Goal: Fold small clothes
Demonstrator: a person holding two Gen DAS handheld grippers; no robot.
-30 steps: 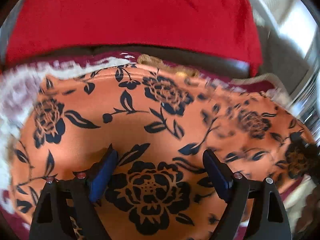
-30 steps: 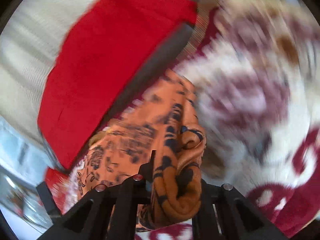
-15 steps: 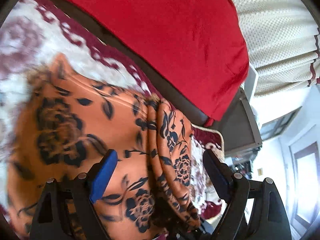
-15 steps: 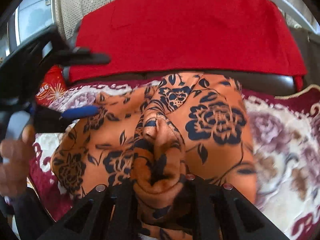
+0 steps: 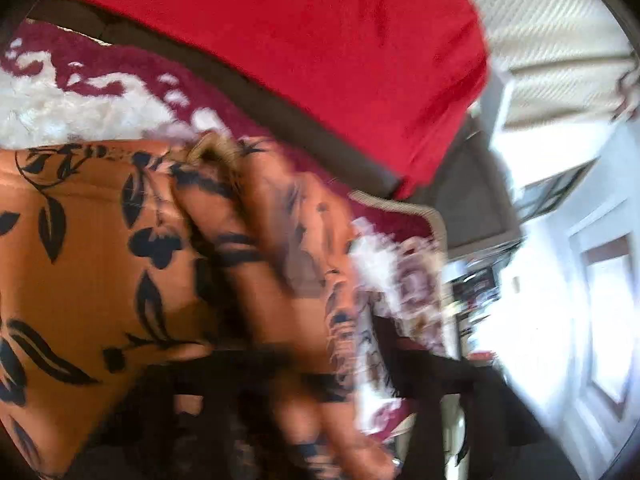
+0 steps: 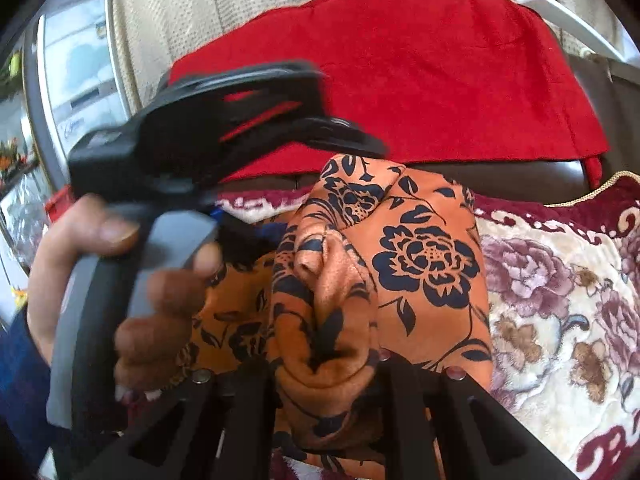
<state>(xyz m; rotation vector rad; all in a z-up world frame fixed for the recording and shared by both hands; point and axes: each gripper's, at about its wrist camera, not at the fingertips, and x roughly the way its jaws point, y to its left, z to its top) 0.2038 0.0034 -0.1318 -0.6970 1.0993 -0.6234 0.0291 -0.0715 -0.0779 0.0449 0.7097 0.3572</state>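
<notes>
An orange garment with a dark blue flower print (image 6: 424, 248) lies on a plush blanket. My right gripper (image 6: 324, 364) is shut on a bunched fold of it and holds it up. The garment fills the left and middle of the blurred left wrist view (image 5: 100, 264). My left gripper (image 5: 280, 380) shows there only as dark smears low in the frame, so its jaws cannot be read. In the right wrist view the left gripper's black body (image 6: 224, 136) and the hand holding it are close on the left, with the blue fingertips (image 6: 272, 232) against the cloth.
A white and maroon flowered blanket (image 6: 560, 300) covers the seat. Behind it is a dark sofa back draped with a red cloth (image 6: 420, 80). A cream curtain (image 6: 200, 8) hangs behind. A window and bright room are at the right of the left wrist view (image 5: 580, 260).
The left gripper has swung in close to the garment and its view is now blurred. The right gripper still holds the bunched fold, slightly raised and nearer the left hand.
</notes>
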